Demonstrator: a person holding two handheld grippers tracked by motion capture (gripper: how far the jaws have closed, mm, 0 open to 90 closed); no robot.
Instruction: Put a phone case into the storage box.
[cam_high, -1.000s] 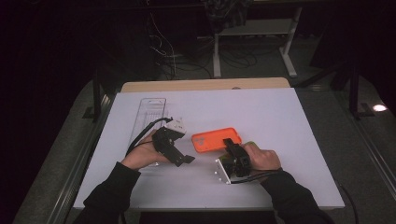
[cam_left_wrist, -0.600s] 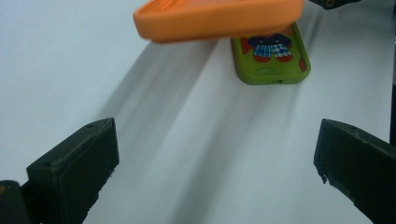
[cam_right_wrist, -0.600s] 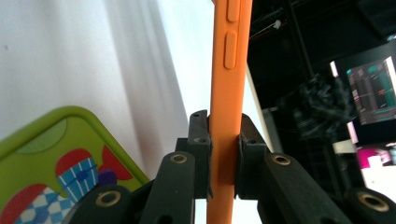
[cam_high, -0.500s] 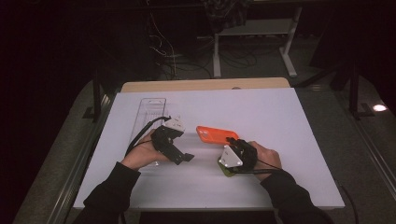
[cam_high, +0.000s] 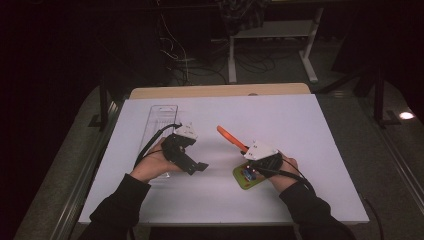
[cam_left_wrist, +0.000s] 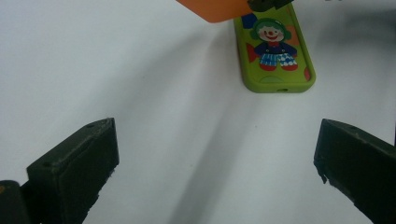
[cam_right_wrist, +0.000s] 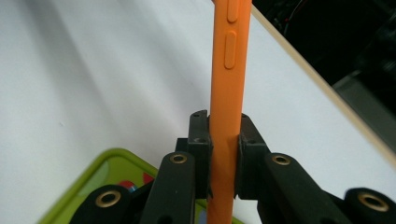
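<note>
An orange phone case (cam_high: 228, 136) hangs tilted on its edge above the white table, and my right gripper (cam_high: 246, 150) is shut on its near end. In the right gripper view the jaws clamp both faces of the orange case (cam_right_wrist: 228, 70), right gripper (cam_right_wrist: 223, 135). A green phone case with a clown picture (cam_high: 247, 176) lies flat on the table just under that hand; it is also visible as the green case (cam_left_wrist: 278, 51). My left gripper (cam_high: 196, 167) rests to the left, pointing at the green case. Its jaws stand wide apart, left gripper (cam_left_wrist: 215, 154), with nothing between them.
A clear plastic tray (cam_high: 162, 117) lies at the left of the white table top (cam_high: 300, 125), behind the left hand. A strip of wooden table edge (cam_high: 220, 91) runs along the back. Dark floor with cables and a stand lies beyond.
The right gripper has risen with the orange case, tipping it from flat up onto its edge. The green case beneath has come into sight. The left gripper stayed put.
</note>
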